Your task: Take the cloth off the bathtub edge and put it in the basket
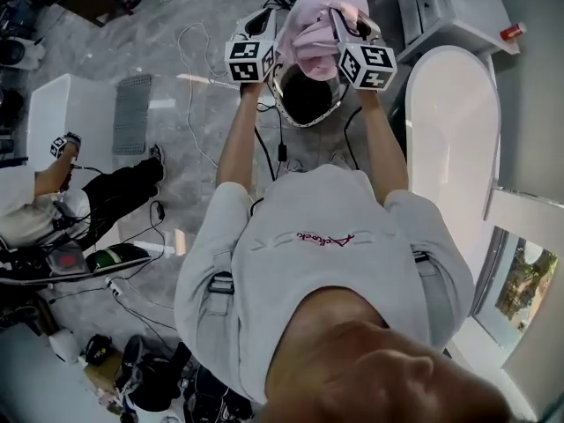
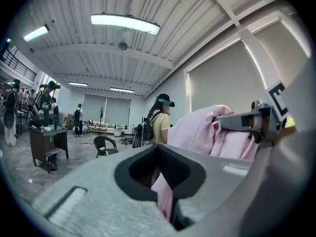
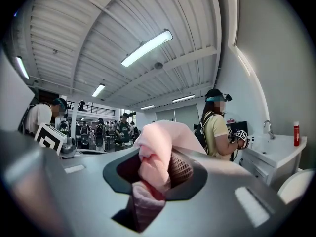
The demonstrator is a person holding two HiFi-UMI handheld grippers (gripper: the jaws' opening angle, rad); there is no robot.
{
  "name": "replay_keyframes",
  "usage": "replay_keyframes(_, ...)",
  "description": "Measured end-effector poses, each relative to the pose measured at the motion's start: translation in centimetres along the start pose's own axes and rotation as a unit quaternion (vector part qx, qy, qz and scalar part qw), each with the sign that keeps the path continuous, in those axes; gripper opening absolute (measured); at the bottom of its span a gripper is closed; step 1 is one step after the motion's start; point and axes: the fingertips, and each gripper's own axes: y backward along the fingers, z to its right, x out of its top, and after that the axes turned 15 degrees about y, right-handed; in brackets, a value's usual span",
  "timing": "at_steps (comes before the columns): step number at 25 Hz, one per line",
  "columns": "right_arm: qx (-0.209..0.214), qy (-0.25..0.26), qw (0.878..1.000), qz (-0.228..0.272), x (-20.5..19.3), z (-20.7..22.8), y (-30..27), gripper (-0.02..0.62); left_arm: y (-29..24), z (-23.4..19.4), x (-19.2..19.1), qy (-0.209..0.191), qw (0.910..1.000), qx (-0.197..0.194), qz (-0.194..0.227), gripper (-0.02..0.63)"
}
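Note:
In the head view both grippers are held out side by side with a pink cloth [image 1: 319, 14] bunched between them. It hangs over a round basket [image 1: 300, 120] with a pale rim and a dark inside. My left gripper [image 1: 267, 26] is shut on the cloth's left part; in the left gripper view a pink fold [image 2: 166, 197] is pinched in the jaws. My right gripper [image 1: 342, 23] is shut on the right part, and the cloth [image 3: 154, 163] fills its jaws in the right gripper view. The basket's far side is hidden by the cloth.
A white bathtub [image 1: 454, 139] lies to the right, with a white sink cabinet [image 1: 445, 7] beyond it. Cables [image 1: 189, 86] trail over the grey floor to the left. A seated person [image 1: 53, 196] is at far left. A person in a yellow shirt [image 3: 218, 127] stands ahead.

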Motion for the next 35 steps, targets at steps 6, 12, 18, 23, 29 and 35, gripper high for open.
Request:
replay_keyframes(6, 0.021, -0.001, 1.0, -0.019, -2.8, 0.8, -0.1, 0.107, -1.5, 1.1, -2.4, 0.012, 0.9998, 0.009, -0.011, 0.0)
replay_keyframes(12, 0.038, -0.003, 0.999, -0.036, -5.2, 1.8, -0.7, 0.107, -3.5, 1.8, -4.8, 0.023, 0.9992, 0.018, -0.028, 0.0)
replay_keyframes(18, 0.048, -0.022, 0.996, -0.078, -10.4, 2.3, -0.4, 0.107, -4.9, 1.9, -9.4, 0.044, 0.9965, 0.03, -0.065, 0.0)
replay_keyframes(23, 0.056, -0.029, 0.993, -0.104, -13.8, 3.1, -0.7, 0.109, -6.3, 1.4, -11.4, 0.056, 0.9951, 0.037, -0.072, 0.0)
replay_keyframes(29, 0.072, -0.035, 0.984, -0.156, -20.8, 2.6, -1.9, 0.109, -7.3, -1.4, -17.4, 0.082, 0.9895, 0.055, -0.105, 0.0)
replay_keyframes(35, 0.098, -0.047, 0.972, -0.208, -28.4, 0.7, -2.8, 0.109, -7.1, -4.1, -23.6, 0.109, 0.9808, 0.08, -0.14, 0.0)
